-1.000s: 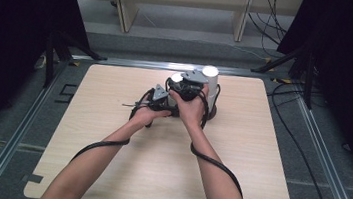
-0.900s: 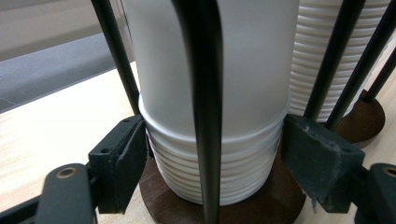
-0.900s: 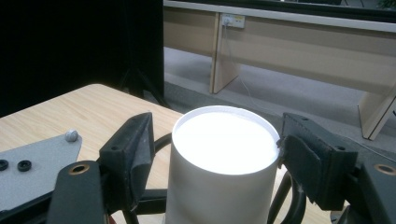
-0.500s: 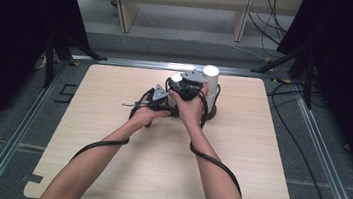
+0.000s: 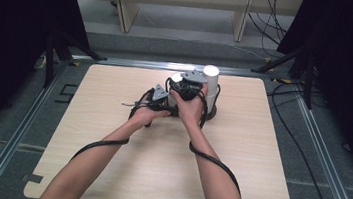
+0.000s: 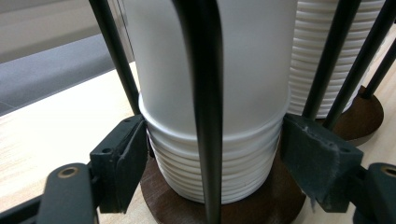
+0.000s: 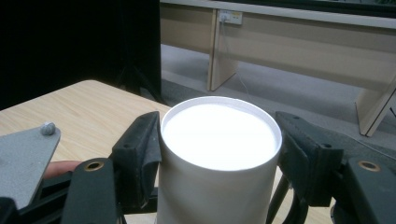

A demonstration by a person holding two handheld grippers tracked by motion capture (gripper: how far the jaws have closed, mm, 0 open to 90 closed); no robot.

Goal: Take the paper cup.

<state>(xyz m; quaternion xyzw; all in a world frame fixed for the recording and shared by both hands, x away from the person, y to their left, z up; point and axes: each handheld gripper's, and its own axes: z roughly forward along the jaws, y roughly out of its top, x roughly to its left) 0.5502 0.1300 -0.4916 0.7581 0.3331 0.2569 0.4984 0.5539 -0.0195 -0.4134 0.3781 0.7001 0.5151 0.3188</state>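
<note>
Cup stack (image 6: 212,140) stands in wire holder (image 6: 205,93) on round base (image 6: 261,205), far centre of tabletop (image 5: 106,172).

Left hand-held gripper (image 6: 212,154): jaws pinch lower stack rims.

Right hand-held gripper (image 7: 219,154): jaws just closing, now clamp top cup (image 7: 219,158).

Risks: several nested cups lift together; thin wall crushes; holder tips if pull goes sideways.

Left hand-held gripper (image 5: 160,99): black body, grey three-cornered plate on top, black cable trailing along the forearm toward the near edge. Right hand-held gripper (image 5: 190,82): same build, grey plate with a small round stud at one corner, looped black cable. Forearms bare; no sleeves in view. In the gripper views each jaw is a matt black block on a black arm, with a brass-coloured ringed screw hole at its base. One pad (image 6: 317,154) carries worn, frayed dark tape. Pads (image 7: 137,158) flat-faced, angular.
</note>
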